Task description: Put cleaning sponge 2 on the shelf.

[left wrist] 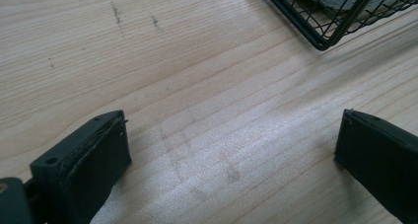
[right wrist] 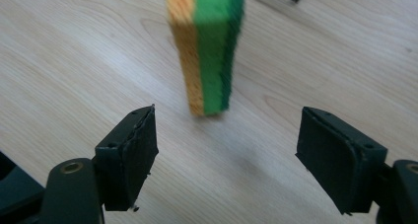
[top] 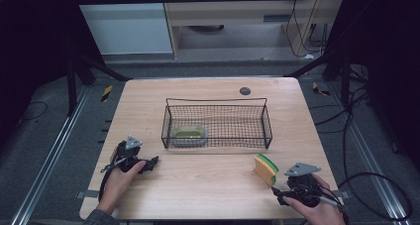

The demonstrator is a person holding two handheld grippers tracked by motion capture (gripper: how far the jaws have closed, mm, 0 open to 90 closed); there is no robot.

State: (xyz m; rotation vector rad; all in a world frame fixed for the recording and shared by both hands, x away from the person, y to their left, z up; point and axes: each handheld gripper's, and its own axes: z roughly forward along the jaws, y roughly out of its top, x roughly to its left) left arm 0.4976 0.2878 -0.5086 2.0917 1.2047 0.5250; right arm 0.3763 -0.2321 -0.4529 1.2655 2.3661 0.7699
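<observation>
The right claw [right wrist: 226,150] sits closest to its own camera, its two black jaws standing apart with bare desk [right wrist: 74,61] between them and nothing gripped; the pads have no contact with anything. Just ahead of the jaws, near but not touching, stands the sponge [right wrist: 207,51], on edge, an orange-yellow body with a green scouring layer on one face, slightly blurred in the right gripper view. In the high view the same sponge [top: 266,168] stands at the near right of the desk, just beside the right claw [top: 277,191], which the person's hand holds low at the desk's front edge. Further out, the left claw [left wrist: 231,150] rests with its jaws wide apart over bare wood, empty, and in the high view it lies in the person's left hand at the near left of the desk [top: 151,161]. Beyond both, in the middle of the desk, stands a black wire basket [top: 267,121] holding a shallow greenish dish [top: 189,134] at its left end. The step in hand looks like a grasp of the sponge with the right claw, perhaps to carry it to the basket. To do it well, I would bring the jaws forward so the sponge sits centred between the pads, square to its broad orange and green faces, and close gently: it is soft, stands on a narrow edge, and a nudge from one jaw could tip it over.
</observation>
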